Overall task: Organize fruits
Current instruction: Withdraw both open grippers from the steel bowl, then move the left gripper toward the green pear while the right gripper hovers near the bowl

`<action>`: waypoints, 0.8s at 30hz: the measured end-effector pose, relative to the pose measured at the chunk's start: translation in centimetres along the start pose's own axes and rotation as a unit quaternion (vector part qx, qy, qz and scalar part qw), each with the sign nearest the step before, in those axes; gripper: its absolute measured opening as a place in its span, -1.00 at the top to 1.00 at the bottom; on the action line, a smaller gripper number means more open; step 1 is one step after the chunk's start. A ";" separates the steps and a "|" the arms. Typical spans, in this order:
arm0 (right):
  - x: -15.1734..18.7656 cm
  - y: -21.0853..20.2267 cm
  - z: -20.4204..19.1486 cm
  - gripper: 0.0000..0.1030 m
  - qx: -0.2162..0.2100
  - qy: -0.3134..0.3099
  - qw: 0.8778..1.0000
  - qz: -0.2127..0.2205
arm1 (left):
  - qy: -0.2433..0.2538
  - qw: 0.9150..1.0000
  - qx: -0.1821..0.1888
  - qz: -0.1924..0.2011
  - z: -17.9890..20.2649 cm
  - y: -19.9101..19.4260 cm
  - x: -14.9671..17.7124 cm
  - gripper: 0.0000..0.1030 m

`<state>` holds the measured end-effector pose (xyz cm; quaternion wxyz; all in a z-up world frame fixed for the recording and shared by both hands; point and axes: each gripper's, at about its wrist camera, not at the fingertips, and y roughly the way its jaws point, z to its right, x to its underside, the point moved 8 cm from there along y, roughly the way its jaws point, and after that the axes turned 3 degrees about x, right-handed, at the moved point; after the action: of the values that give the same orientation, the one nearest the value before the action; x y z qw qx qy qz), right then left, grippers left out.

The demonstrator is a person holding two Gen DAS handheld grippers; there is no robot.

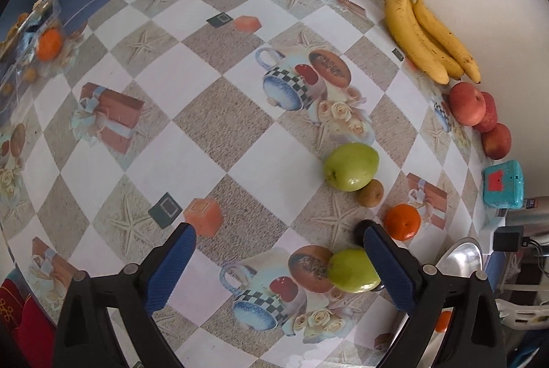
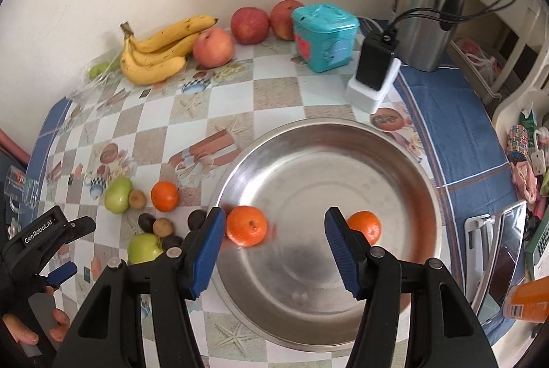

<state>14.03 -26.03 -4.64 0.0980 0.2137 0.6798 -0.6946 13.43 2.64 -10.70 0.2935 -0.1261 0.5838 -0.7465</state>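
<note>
Inside the metal bowl (image 2: 405, 158) lie two oranges (image 2: 246, 226); both the right gripper (image 2: 271, 232) and left gripper (image 1: 278, 242) are released, empty. Apples (image 2: 212, 47), bananas (image 2: 154, 54), pears (image 1: 351, 166) remain on the table (image 1: 212, 114).

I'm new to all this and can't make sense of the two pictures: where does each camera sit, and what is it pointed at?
Left wrist view: rides on the left gripper, looking steeply down at the checked tablecloth, yellow bananas and green apples; its open blue-padded fingers show.
Right wrist view: rides on the right gripper, looking down into the round steel bowl holding two oranges; its open fingers show, plus the left gripper and a hand.
Shared: bananas, red apples, green apples, turquoise box.
</note>
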 end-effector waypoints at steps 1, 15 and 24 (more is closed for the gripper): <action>0.1 0.1 -0.3 -0.19 0.000 -0.004 1.000 -0.001 | -0.002 1.000 0.000 0.000 -0.1 0.0 0.0 -0.98; 1.1 1.0 -3.9 -0.21 -0.010 -0.052 0.999 -0.014 | -0.022 1.000 0.003 -0.002 -1.2 -0.1 0.1 -0.99; 1.4 1.8 -4.4 -0.62 -0.016 -0.056 0.998 -0.012 | -0.003 1.000 -0.002 -0.001 -0.7 0.0 0.2 -1.00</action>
<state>14.31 -21.59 -6.77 0.1307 0.1648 0.6866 -0.6960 12.90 3.05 -10.97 0.2941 -0.1298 0.5841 -0.7453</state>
